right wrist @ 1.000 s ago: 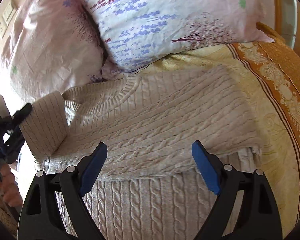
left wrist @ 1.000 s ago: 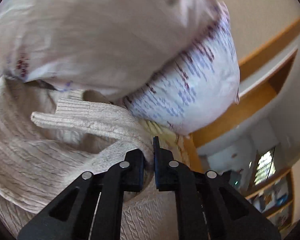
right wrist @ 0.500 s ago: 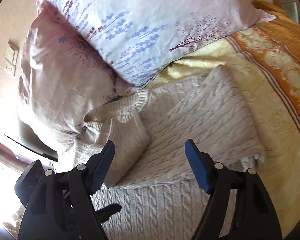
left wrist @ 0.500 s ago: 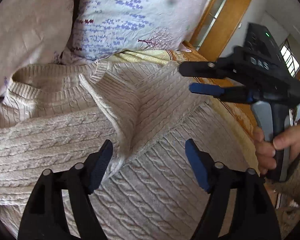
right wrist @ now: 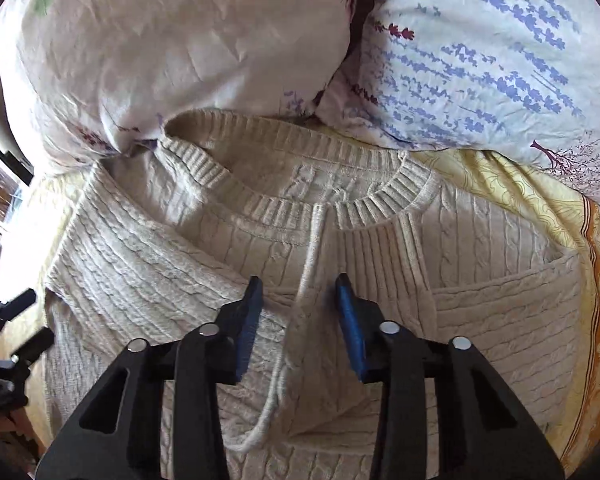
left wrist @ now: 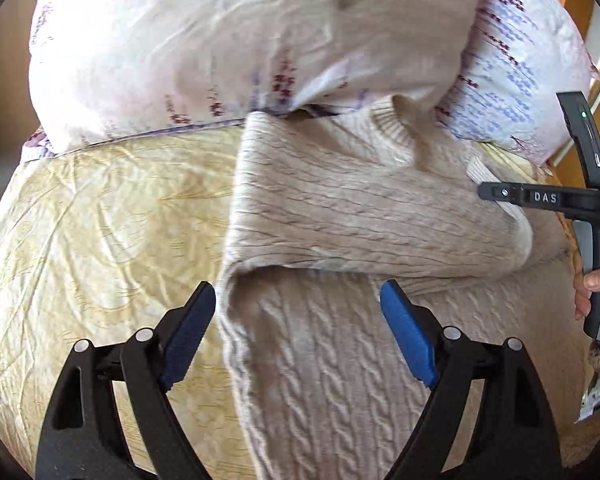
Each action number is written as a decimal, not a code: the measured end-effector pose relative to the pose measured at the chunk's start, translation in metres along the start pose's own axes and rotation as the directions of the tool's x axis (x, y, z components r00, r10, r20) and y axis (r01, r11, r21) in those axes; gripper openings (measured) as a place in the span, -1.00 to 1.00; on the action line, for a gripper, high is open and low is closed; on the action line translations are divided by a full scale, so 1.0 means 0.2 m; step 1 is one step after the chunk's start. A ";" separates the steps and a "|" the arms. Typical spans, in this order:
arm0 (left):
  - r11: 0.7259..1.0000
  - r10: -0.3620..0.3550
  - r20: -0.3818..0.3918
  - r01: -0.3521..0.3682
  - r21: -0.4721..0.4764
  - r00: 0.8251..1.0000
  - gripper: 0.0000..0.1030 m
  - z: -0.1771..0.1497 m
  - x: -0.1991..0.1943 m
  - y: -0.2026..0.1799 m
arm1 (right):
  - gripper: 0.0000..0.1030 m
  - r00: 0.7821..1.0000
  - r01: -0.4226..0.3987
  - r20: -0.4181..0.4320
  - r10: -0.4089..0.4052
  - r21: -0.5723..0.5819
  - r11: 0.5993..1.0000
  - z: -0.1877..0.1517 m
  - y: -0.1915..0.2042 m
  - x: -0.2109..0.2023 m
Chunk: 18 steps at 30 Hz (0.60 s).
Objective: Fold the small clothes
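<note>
The cream cable-knit sweater [right wrist: 380, 240] lies flat on the yellow bedspread [left wrist: 100, 220], its ribbed collar [right wrist: 300, 204] tucked up against two flowered pillows [right wrist: 180, 48] at the head of the bed, presumably so that the body has a broad, soft surface to be folded on. Both sleeves lie folded across the chest, which suggests the narrowing step is largely done and a crosswise fold of the body is what remains. The right gripper [right wrist: 298, 312] points steeply down over the middle of the chest with its blue pads on either side of a raised edge of knit; its jaws are closing, the edge stands between them, and the pads do not yet appear to press on it. Taking the cloth there, on the centre line, would probably let the fold lift evenly. The left gripper [left wrist: 296, 320] hangs over the sweater's left side edge, where the folded sleeve [left wrist: 360, 216] meets the body; its jaws are spread wide and opening, grasping nothing, placed, I judge, to pin or catch that edge. A hand [left wrist: 590, 288] carries the right tool at the frame's edge.
</note>
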<state>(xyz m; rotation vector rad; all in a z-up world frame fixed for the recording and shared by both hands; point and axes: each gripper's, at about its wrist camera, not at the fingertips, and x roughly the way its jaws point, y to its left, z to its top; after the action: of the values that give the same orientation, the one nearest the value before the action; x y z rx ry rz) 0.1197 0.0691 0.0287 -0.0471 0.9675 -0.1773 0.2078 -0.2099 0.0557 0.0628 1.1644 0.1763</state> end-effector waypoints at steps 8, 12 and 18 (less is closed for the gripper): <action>0.998 0.067 -0.054 -0.068 -0.002 0.996 0.64 0.01 0.09 0.10 | -0.84 0.952 -0.084 0.305 0.006 0.245 0.966 -0.12 -0.35 -0.40; 0.998 0.067 -0.072 -0.067 -0.006 0.995 0.64 -0.01 0.13 0.11 | -0.83 0.955 -0.153 0.297 0.027 0.410 0.899 -0.32 -0.56 -0.41; 0.998 0.054 -0.071 -0.055 -0.011 0.996 0.64 -0.01 0.12 0.13 | -0.62 0.955 -0.292 0.229 0.189 0.611 0.736 -0.58 -0.75 -0.23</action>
<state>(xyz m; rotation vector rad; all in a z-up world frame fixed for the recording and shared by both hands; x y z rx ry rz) 0.1356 0.0903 0.0052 -0.0267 1.0398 -0.1227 0.0997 -0.3707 0.0316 0.8324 1.0133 -0.0082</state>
